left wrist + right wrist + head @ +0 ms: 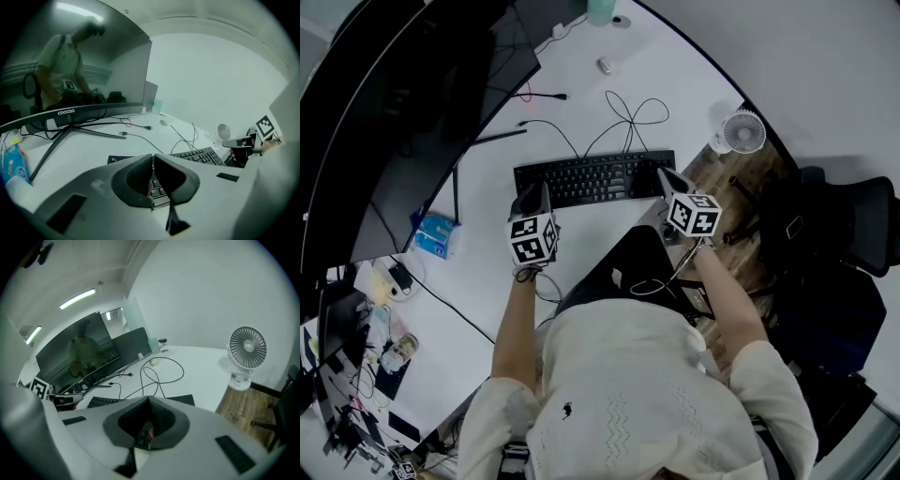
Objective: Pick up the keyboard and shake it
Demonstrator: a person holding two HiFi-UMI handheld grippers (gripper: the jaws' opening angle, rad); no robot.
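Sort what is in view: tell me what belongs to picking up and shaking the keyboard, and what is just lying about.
Part of the job:
keyboard
left gripper, jaws shut on the keyboard's left end
right gripper, jaws shut on its right end

Just lying about:
curved monitor
desk fan
blue packet
loose cable

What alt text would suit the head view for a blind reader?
From above: a person in white clamps a black keyboard at both ends, left gripper on its left end, right gripper on its right, over a white desk. A dark curved monitor stands at left, a small fan at right.
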